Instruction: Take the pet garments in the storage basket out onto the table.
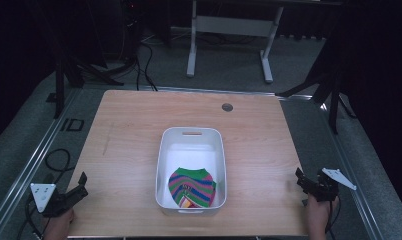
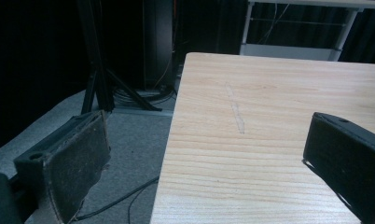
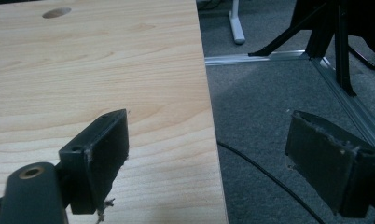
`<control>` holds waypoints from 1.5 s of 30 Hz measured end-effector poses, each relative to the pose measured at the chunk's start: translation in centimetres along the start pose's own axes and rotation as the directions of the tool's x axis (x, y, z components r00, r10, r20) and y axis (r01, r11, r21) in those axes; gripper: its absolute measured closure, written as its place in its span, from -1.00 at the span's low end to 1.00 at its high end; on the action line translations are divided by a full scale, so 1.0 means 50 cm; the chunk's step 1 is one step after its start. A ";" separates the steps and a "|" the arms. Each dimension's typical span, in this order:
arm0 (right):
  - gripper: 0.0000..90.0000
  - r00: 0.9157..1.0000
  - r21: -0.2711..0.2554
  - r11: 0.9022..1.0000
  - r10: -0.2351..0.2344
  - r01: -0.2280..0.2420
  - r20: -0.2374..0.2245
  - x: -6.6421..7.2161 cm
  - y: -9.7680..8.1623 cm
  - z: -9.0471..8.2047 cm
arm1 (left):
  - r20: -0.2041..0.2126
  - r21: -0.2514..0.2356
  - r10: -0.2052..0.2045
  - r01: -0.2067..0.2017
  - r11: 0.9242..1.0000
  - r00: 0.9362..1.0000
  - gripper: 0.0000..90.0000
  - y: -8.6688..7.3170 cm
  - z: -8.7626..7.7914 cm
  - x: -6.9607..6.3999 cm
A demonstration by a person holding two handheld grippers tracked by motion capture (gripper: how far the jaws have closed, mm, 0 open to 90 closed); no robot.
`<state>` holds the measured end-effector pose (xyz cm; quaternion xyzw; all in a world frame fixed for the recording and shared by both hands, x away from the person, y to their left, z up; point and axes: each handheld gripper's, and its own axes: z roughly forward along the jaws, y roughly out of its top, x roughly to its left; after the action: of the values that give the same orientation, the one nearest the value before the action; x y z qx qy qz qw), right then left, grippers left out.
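Observation:
A white plastic bin (image 1: 164,165) stands at the middle of the wooden table (image 1: 129,125), toward the near side. A folded cloth with green, red and purple stripes (image 1: 191,186) lies in its near half. My left gripper (image 1: 81,182) hovers at the table's near left corner, jaws open with nothing between them; in the left gripper view its pads (image 2: 78,158) straddle the table's left edge. My right gripper (image 1: 301,179) is at the near right edge, also open and empty, its pads (image 3: 106,149) astride the right edge.
A round cable hole (image 1: 227,107) sits near the table's far edge. Grey carpet, cables (image 1: 54,160) and dark stand legs (image 1: 64,75) surround the table. A white desk frame (image 1: 229,30) stands beyond it.

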<state>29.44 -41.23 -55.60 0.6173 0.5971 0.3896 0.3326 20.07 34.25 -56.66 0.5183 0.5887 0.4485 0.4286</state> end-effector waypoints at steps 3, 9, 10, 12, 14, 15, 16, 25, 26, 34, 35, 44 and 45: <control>-0.71 1.000 0.008 1.000 -0.022 0.021 0.015 0.004 0.000 0.002 | -0.001 0.010 0.003 -0.003 1.000 1.000 -0.98 0.001 0.002 -0.001; -0.69 0.997 0.050 0.996 -0.074 0.072 0.032 0.016 0.002 0.009 | 0.006 0.016 -0.001 0.001 1.000 1.000 -0.98 0.001 0.003 0.001; -0.69 0.996 0.054 0.995 -0.081 0.079 0.029 0.017 0.002 0.009 | 0.008 0.017 -0.002 0.002 1.000 1.000 -0.98 0.001 0.003 0.002; -0.69 0.996 0.056 0.995 -0.084 0.082 0.030 0.018 0.002 0.009 | 0.007 0.017 -0.007 0.007 1.000 1.000 -0.98 0.001 0.003 0.003; -0.70 0.998 0.053 0.996 -0.066 0.065 0.019 0.014 0.003 0.009 | 0.008 0.019 -0.009 0.009 1.000 1.000 -0.98 0.001 0.003 0.004; -0.70 0.998 0.053 0.996 -0.066 0.065 0.019 0.014 0.003 0.009 | 0.008 0.019 -0.009 0.009 1.000 1.000 -0.98 0.001 0.003 0.004; -0.70 0.999 0.070 0.996 -0.054 0.054 -0.003 0.009 0.004 0.011 | 0.008 0.016 -0.011 0.011 1.000 1.000 -0.98 0.001 0.002 0.003; -0.70 0.976 0.150 0.984 -0.067 0.100 -0.208 -0.006 0.005 0.018 | 0.011 0.014 -0.001 0.001 1.000 1.000 -0.98 0.001 0.002 0.002; -0.69 0.972 0.160 0.981 -0.076 0.114 -0.222 -0.004 0.005 0.018 | 0.010 0.014 0.000 0.000 1.000 1.000 -0.98 0.001 0.002 0.001; -0.68 0.909 0.228 0.946 -0.126 0.230 -0.397 0.010 0.007 0.025 | 0.012 0.016 -0.009 0.009 1.000 1.000 -0.98 0.001 0.001 0.003; -0.68 0.898 0.223 0.941 -0.143 0.254 -0.417 0.013 0.007 0.025 | 0.012 0.016 -0.009 0.009 1.000 1.000 -0.98 0.001 0.001 0.003; -0.68 0.736 0.194 0.870 -0.243 0.453 -0.632 0.065 0.019 0.028 | 0.011 0.017 -0.009 0.008 1.000 1.000 -0.98 0.001 0.001 0.003; -0.68 0.736 0.194 0.870 -0.243 0.453 -0.632 0.065 0.019 0.028 | 0.011 0.017 -0.009 0.008 1.000 1.000 -0.98 0.001 0.001 0.003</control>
<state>31.07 -37.99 -55.15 0.3879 0.8334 0.3834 0.0888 20.12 34.39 -56.63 0.5218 0.5922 0.4389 0.4294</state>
